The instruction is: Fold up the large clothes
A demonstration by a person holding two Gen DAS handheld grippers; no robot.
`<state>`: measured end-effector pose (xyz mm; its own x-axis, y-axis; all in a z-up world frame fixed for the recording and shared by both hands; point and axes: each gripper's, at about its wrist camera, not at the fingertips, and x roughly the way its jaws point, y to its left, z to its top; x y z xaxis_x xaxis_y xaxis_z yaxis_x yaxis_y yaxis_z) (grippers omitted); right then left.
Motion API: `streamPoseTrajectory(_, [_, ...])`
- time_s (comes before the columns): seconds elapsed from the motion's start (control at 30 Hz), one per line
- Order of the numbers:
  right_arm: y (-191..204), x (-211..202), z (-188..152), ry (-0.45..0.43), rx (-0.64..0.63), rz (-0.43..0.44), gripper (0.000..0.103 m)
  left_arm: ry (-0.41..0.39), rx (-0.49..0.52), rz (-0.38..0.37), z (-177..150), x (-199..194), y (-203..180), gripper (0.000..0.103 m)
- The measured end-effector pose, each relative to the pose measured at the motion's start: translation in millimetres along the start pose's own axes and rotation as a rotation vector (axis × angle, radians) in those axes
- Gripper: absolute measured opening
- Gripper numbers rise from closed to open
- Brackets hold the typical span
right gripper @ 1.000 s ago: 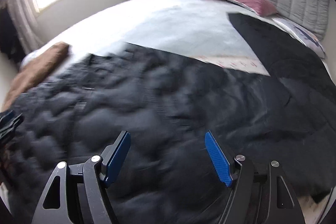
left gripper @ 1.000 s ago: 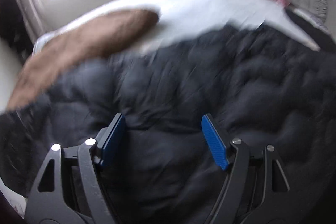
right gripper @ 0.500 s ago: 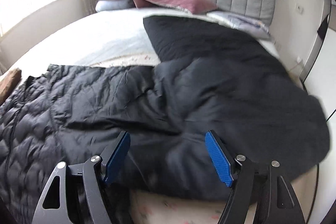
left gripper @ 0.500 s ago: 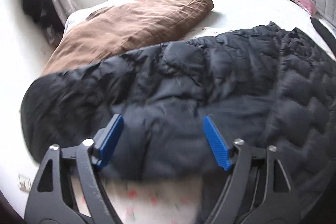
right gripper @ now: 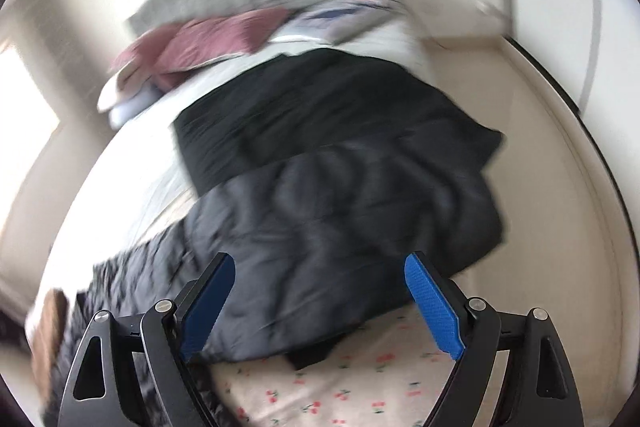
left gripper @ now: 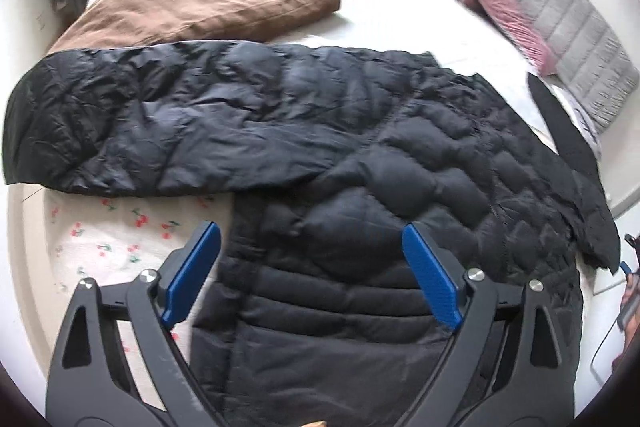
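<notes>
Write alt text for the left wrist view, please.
A black puffer jacket lies spread on a bed, one sleeve stretched left. The open left gripper hovers above it, holding nothing. A brown garment lies behind.

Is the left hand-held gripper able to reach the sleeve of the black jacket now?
Probably yes. The left hand-held gripper is open and empty, and the sleeve of the black jacket lies flat on the bed ahead of it, with nothing on top of it.

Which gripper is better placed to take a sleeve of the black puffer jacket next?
Probably the left gripper: its jaws, just opening, stand empty above the black puffer jacket, whose sleeve shows sharply. The right gripper's view is blurred.
</notes>
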<state>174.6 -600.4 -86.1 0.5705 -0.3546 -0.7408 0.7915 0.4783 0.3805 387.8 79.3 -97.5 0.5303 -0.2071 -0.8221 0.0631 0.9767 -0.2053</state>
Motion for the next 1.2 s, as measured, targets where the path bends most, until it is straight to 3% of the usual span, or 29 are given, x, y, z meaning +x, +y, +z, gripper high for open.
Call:
streamPoseTrajectory(0.13, [-24, 11, -2, 0.019, 0.134, -0.031, 0.088, -0.05, -0.016, -0.064, -8, 9, -7, 0.094])
streamPoseTrajectory(0.23, [-35, 29, -14, 0.071, 0.237, -0.016, 0.088, -0.026, 0.005, -0.069, -13, 28, -12, 0.094])
streamPoseTrajectory(0.4, [-38, 47, -20, 0.084, 0.295, -0.014, 0.087, -0.035, -0.039, -0.132, -16, 41, -7, 0.094])
streamPoseTrajectory(0.47, [-35, 49, -18, 0.062, 0.318, 0.018, 0.077, -0.024, -0.053, -0.155, -16, 44, -6, 0.094])
streamPoseTrajectory(0.53, [-28, 49, -11, 0.055, 0.307, 0.02, 0.047, -0.033, -0.051, -0.173, -16, 43, -6, 0.094])
streamPoseTrajectory(0.63, [-17, 41, -3, 0.025, 0.249, -0.027, 0.016, -0.059, -0.049, -0.19, -14, 38, -6, 0.094])
streamPoseTrajectory(0.87, [13, 9, 6, -0.054, 0.179, -0.075, 0.01, -0.068, -0.065, -0.221, -12, 34, -5, 0.094])
streamPoseTrajectory(1.2, [111, -60, 17, -0.213, -0.099, 0.043, 0.006, -0.088, -0.06, -0.241, -10, 26, -5, 0.094])
